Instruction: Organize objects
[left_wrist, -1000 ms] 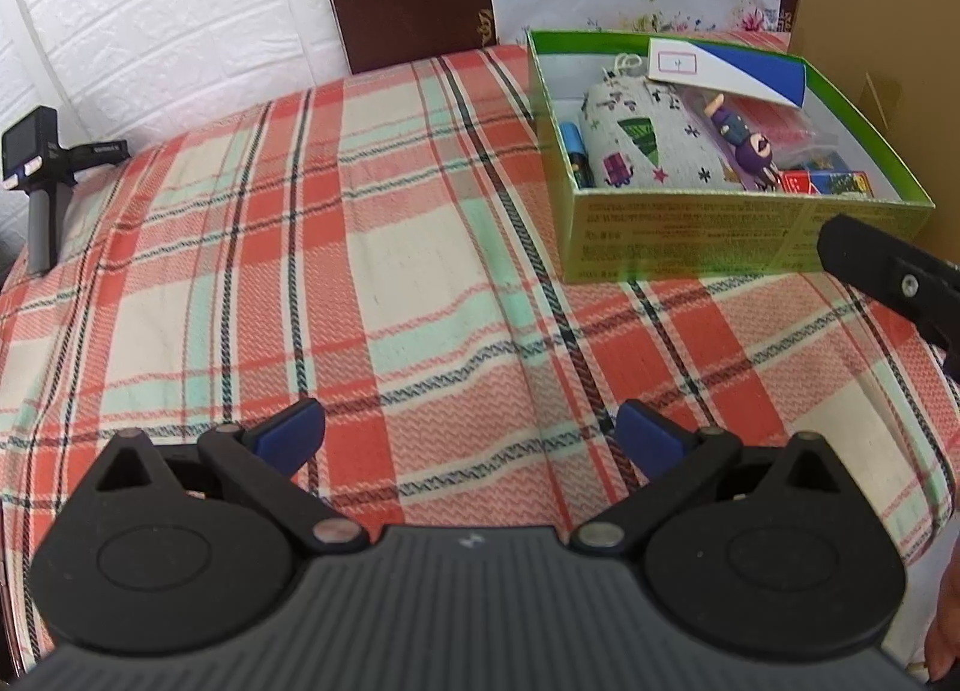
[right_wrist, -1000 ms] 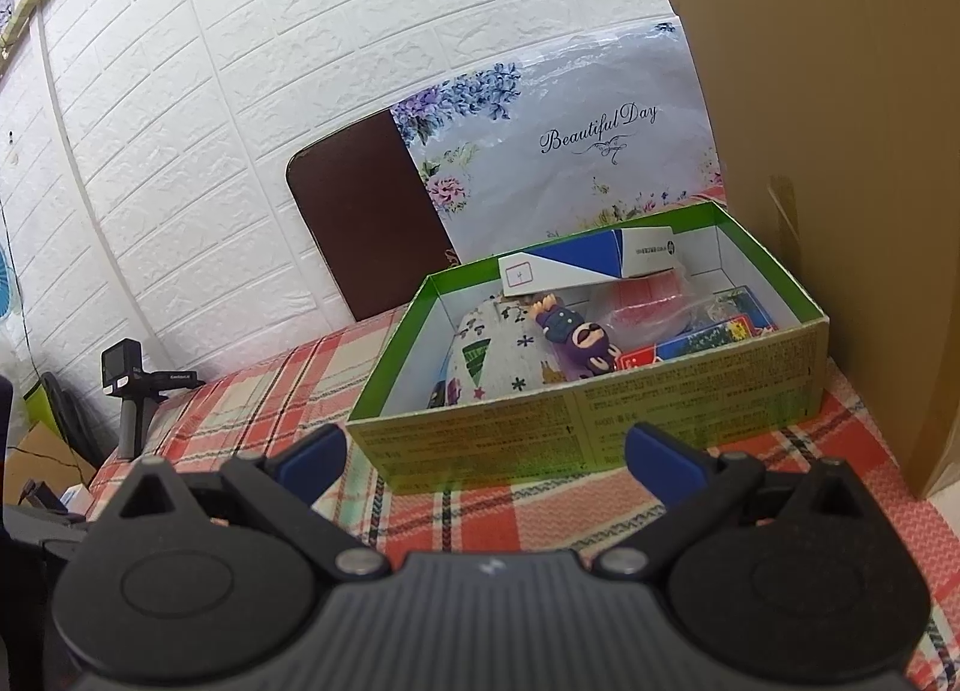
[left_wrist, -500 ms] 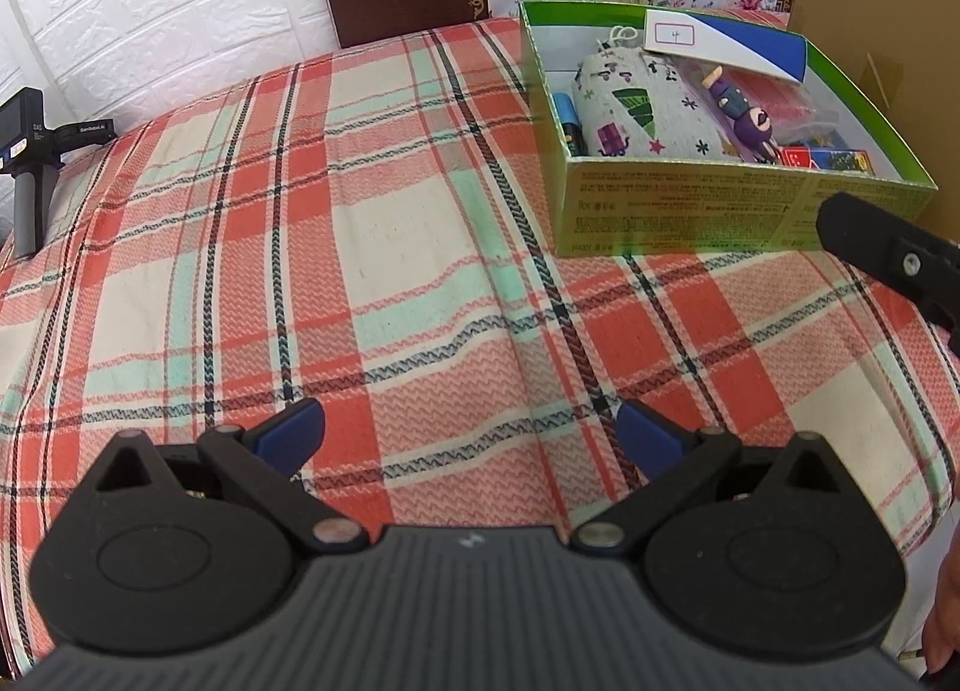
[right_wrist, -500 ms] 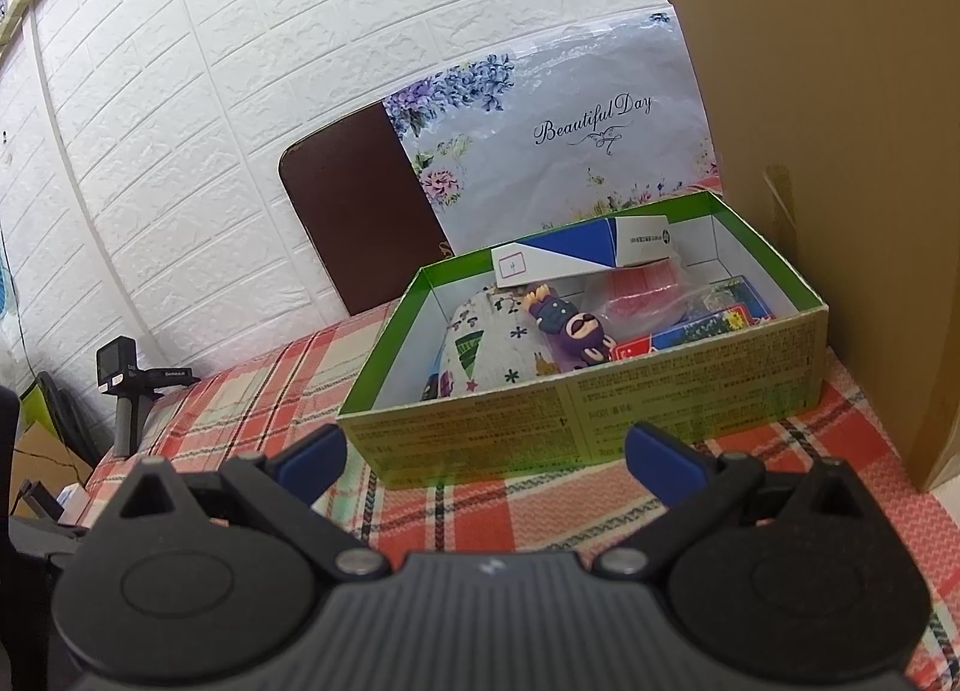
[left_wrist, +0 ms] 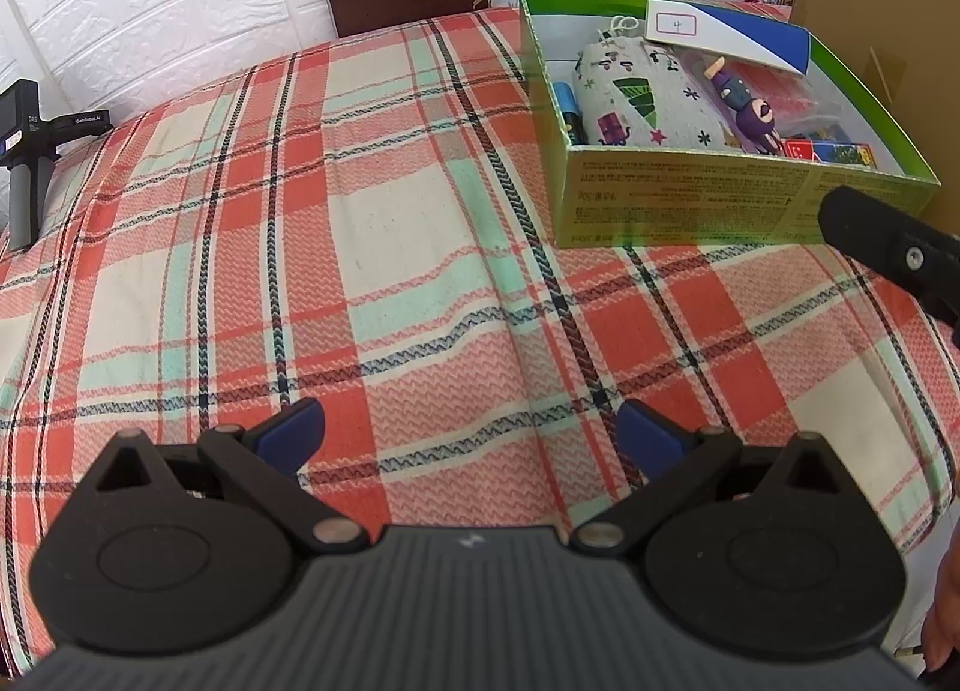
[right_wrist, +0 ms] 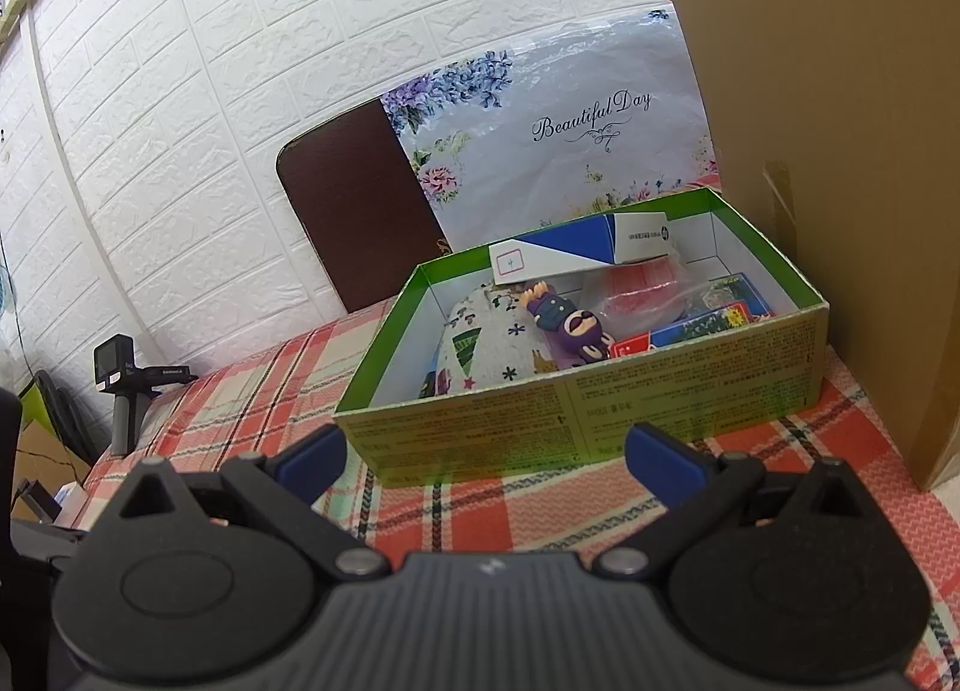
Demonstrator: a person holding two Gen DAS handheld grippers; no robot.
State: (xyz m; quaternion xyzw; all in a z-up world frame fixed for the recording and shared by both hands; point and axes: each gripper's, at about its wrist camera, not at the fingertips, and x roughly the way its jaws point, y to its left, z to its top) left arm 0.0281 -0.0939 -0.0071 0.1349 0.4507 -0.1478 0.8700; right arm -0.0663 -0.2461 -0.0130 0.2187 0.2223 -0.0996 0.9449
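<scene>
Both tools were spread wide and held nothing. The green box (right_wrist: 576, 421) sat on the plaid cloth (left_wrist: 372, 247) at the far right of the bench, right beside the cardboard sheet (right_wrist: 840, 181), already holding the printed pouch (right_wrist: 486, 355), the purple figure (right_wrist: 564, 325), and a blue-and-white carton (right_wrist: 576, 256) propped across its back rim. The box's long axis ran left to right across my right tool (right_wrist: 483, 460), which sat square and close to its near wall. My left tool (left_wrist: 468, 433) saw the box (left_wrist: 690, 199) well off, ahead and to the right, over bare cloth. I judged the right tool clearly nearer for any box move. I saw nothing loose on the cloth.
</scene>
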